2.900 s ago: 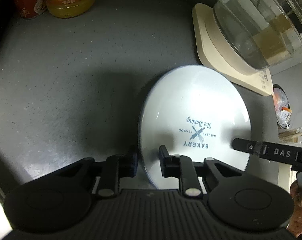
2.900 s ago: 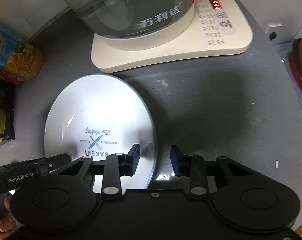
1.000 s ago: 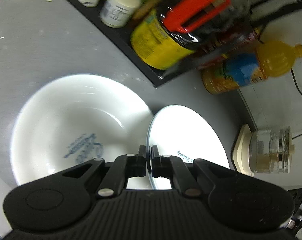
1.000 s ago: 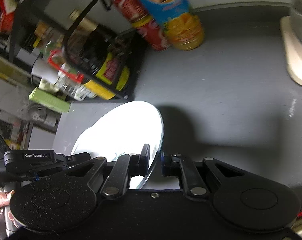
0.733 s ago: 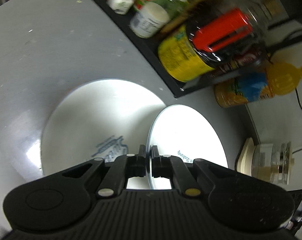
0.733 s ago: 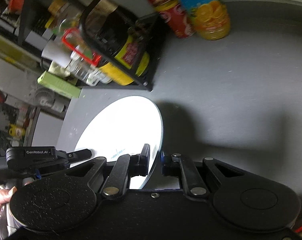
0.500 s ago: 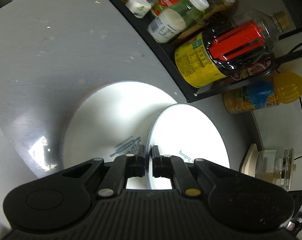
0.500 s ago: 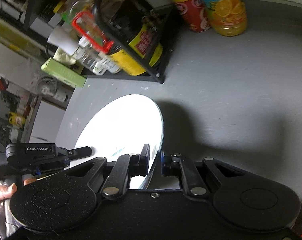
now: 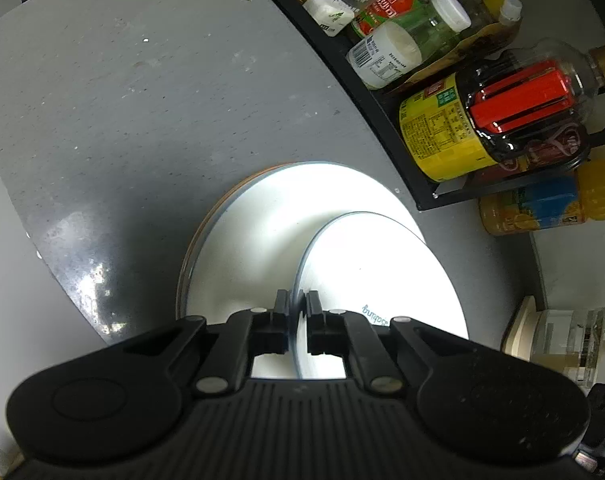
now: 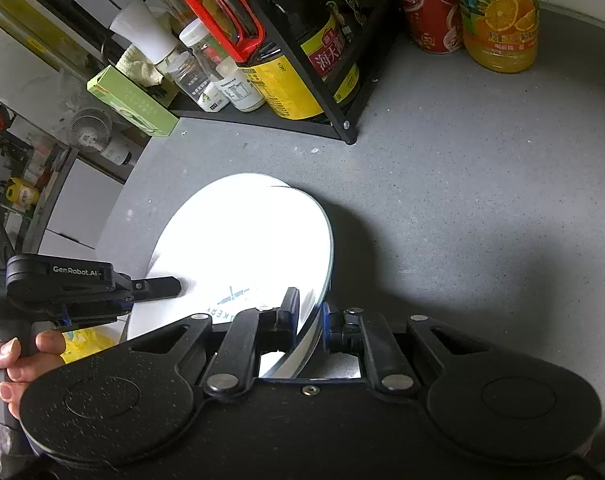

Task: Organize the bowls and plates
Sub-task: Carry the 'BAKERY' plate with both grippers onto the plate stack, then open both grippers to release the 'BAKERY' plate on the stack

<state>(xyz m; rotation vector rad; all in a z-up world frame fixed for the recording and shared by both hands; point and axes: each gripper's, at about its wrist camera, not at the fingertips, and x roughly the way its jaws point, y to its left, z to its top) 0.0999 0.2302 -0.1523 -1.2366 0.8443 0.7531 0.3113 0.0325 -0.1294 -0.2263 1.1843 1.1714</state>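
The left gripper [image 9: 297, 305] has its jaws clamped on the rim of a small round white plate with blue writing [image 9: 382, 276]. The right gripper [image 10: 309, 312] pinches the other side of the same plate [image 10: 246, 248] — so both hold it together. The plate is tilted, up off the grey speckled worktop [image 9: 142, 112]. Just past the left jaws and under the small plate lies a bigger round white dish [image 9: 254, 232], flat on the worktop, with an orange-brown edge showing beneath it. Further ahead of the jaws stands a black wire rack [image 10: 342, 120] full of bottles and jars. Next to it are a red can [image 10: 430, 8] and an orange juice bottle [image 10: 500, 16]. A person's hand [image 10: 10, 364] grips the left gripper's handle.
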